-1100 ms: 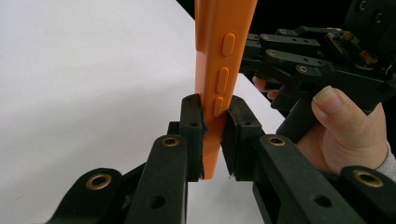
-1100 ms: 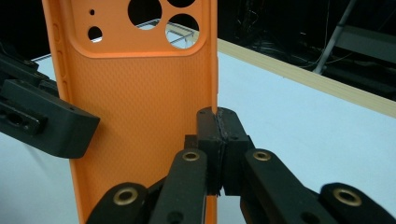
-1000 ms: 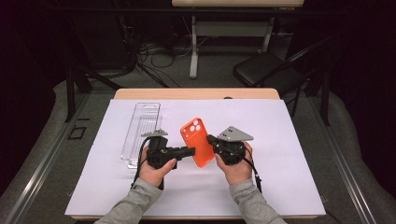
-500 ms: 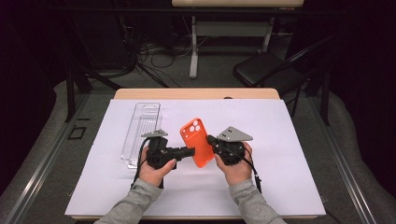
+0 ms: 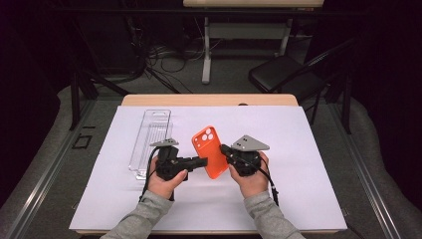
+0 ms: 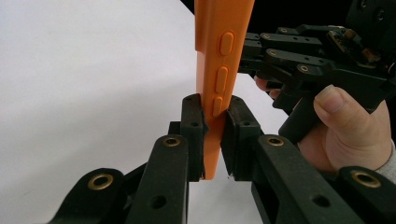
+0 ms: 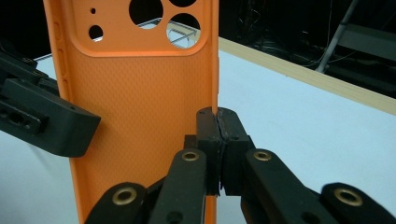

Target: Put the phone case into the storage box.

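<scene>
Nothing much has shifted over the last second — both hands and the orange phone case (image 5: 211,153) sit where they were, held up over the middle of the white counter (image 5: 308,199).

High view: the left gripper (image 5: 203,162) comes in from the left and meets the case's left edge, while the right gripper (image 5: 225,149) takes the right edge. Left of the hands, a clear plastic tray (image 5: 150,140) lies flat on the counter, running near to far.

Left gripper view: the case (image 6: 223,70) stands on edge, side buttons facing us, and the fingers (image 6: 192,126) are closed tight on its lower edge — one on either face. Beyond it, the right gripper (image 6: 252,53) and the hand (image 6: 348,130) holding it.

Right gripper view: the textured orange face (image 7: 140,121) with its camera holes up top. The fingers (image 7: 208,135) are pinched nearly together on the case's right rim. At left, the left gripper's fingers (image 7: 70,128) overlap the other edge.
</scene>
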`<state>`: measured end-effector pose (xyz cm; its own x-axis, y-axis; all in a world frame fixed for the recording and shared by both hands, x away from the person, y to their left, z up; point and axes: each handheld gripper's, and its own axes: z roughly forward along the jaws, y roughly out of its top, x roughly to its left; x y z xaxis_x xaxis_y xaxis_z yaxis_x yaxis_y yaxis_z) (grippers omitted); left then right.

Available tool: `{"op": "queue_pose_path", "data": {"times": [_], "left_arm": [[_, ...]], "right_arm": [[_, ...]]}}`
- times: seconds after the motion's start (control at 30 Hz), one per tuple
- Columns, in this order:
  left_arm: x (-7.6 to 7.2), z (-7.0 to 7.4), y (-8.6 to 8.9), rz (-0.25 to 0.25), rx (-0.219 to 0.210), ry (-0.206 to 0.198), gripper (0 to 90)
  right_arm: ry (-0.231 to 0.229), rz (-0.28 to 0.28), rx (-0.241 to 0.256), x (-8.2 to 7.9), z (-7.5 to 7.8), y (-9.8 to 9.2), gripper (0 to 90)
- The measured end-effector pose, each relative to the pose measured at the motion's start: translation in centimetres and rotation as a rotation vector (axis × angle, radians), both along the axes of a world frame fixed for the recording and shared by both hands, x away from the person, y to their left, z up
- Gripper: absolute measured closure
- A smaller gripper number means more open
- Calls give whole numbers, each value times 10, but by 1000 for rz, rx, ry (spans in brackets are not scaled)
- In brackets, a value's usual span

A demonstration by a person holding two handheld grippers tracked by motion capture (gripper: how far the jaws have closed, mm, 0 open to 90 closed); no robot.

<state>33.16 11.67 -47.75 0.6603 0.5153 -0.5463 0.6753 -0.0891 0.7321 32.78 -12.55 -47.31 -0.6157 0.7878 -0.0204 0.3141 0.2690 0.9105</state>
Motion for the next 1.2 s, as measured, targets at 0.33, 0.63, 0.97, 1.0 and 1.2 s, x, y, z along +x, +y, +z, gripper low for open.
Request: {"op": "queue_pose_path", "data": {"times": [0.33, 0.63, 0.97, 1.0, 1.2], "left_arm": [[0, 0, 1, -5, 0, -4, 801], [0, 0, 2, 1, -4, -2, 801], [2, 0, 5, 3, -9, 1, 801], [3, 0, 6, 6, -12, 5, 802], [6, -1, 10, 17, -3, 6, 801]], "right_arm": [[-2, 1, 6, -1, 0, 1, 885], [-4, 4, 11, -1, 0, 1, 864], [-12, 11, 17, -1, 0, 1, 790], [-15, 14, 19, -2, 0, 1, 778], [-27, 30, 31, -2, 1, 1, 715]]}}
